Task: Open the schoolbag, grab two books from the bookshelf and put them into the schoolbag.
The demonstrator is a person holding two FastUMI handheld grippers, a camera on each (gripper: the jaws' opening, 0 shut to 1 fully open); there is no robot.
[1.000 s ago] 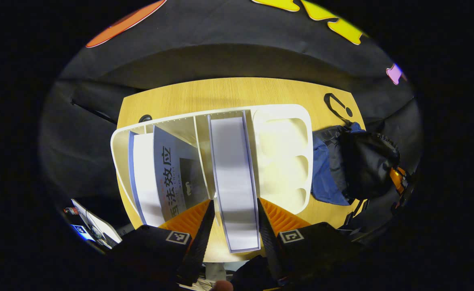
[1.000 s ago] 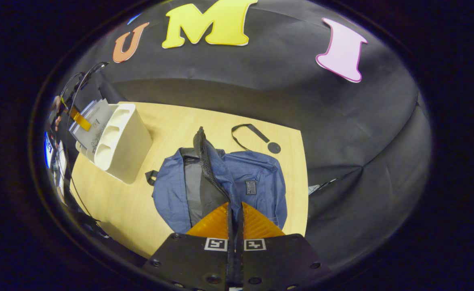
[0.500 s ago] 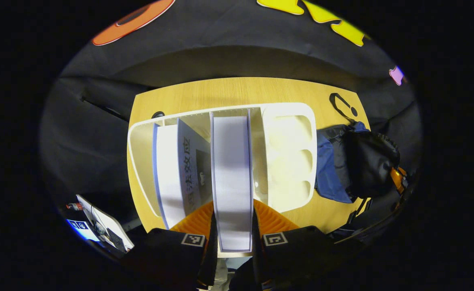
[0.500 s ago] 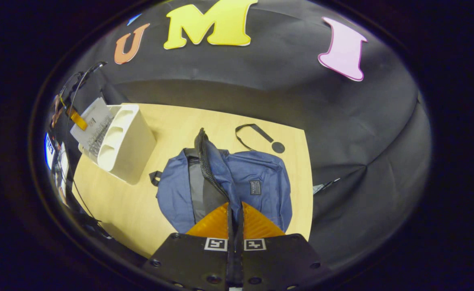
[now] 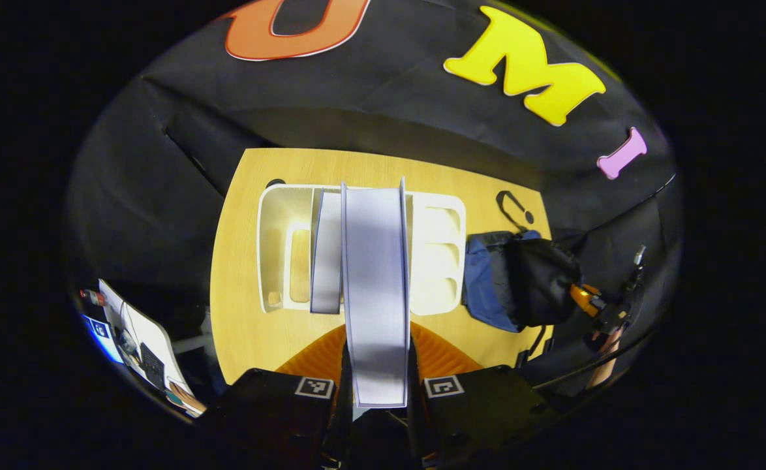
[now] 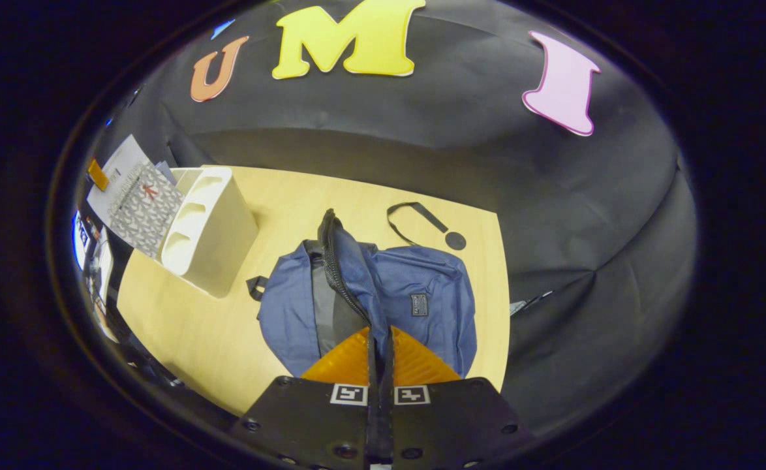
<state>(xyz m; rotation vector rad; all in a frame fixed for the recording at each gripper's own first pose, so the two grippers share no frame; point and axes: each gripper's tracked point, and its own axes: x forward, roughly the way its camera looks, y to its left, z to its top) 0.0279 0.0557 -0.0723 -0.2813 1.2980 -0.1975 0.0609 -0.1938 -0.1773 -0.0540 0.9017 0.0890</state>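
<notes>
- Where the left gripper view looks down past its own fingers, the left gripper [image 5: 376,375] has its jaws clamped on the lower end of a thick book [image 5: 375,287], one finger pressing each cover, page edges facing the camera.
- That book is held above the white bookshelf [image 5: 278,196], which stands on the wooden table [image 5: 239,326].
- A second, thinner book [image 5: 327,254] stands inside the bookshelf, just left of the held one.
- Right of the bookshelf in this view lies the schoolbag [image 5: 487,287], blue with a dark open part, and beyond it the other gripper is gripped by a hand [image 5: 603,365].
- From the right gripper view, the right gripper [image 6: 379,365] has its jaws closed on the zippered edge of the schoolbag [image 6: 422,287], lifting that edge into a ridge so the dark inside shows.
- This view shows the schoolbag's front, blue cloth with a small dark patch, lying flat on the table [image 6: 181,333] right of the bookshelf [image 6: 210,228].
- Left of the bookshelf here, the held book [image 6: 136,199] shows a patterned grey cover.
- A black strap [image 6: 422,222] lies on the table behind the schoolbag.
</notes>
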